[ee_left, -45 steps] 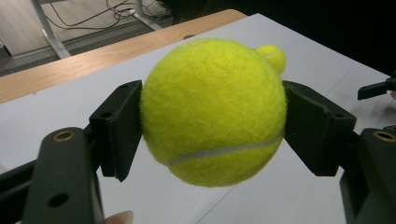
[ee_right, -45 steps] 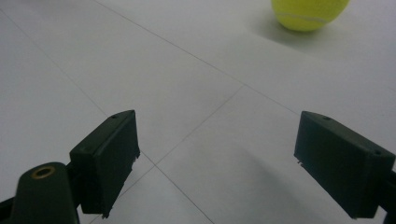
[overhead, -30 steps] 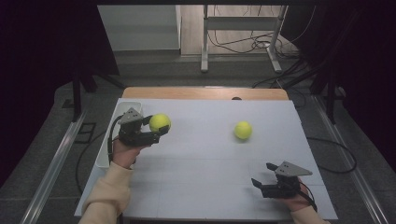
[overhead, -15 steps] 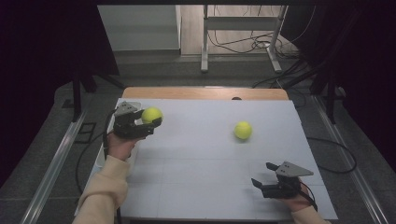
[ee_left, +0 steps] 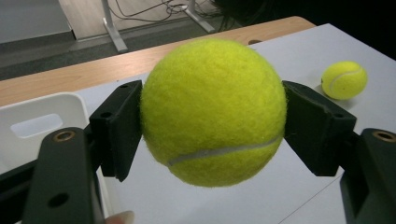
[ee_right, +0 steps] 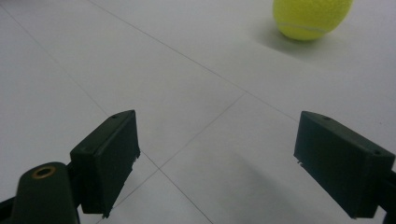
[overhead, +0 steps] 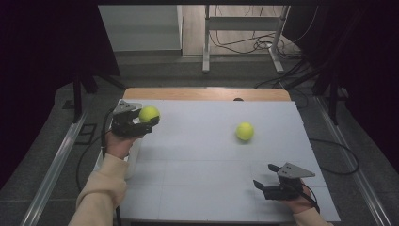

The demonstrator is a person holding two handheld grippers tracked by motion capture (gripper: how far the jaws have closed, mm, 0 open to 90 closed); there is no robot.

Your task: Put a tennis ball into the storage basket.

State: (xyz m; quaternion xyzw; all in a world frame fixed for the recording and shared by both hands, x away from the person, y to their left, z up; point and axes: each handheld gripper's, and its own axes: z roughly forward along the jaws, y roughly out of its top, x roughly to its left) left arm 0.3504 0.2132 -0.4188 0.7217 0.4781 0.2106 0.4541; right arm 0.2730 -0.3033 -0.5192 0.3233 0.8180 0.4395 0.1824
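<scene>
The left gripper (overhead: 149, 123) clamped a tennis ball (overhead: 149, 113) near the white bin (ee_left: 32, 122); the right gripper (overhead: 264, 177) gaped empty; a loosened squeeze risked dropping it short.

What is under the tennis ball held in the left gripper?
The held tennis ball hangs clear of the white table, near a white bin. The ball hides the table patch directly beneath it. Another tennis ball lies farther off.

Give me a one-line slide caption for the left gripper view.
Left gripper clamps a tennis ball above the white table, second ball beyond.
</scene>
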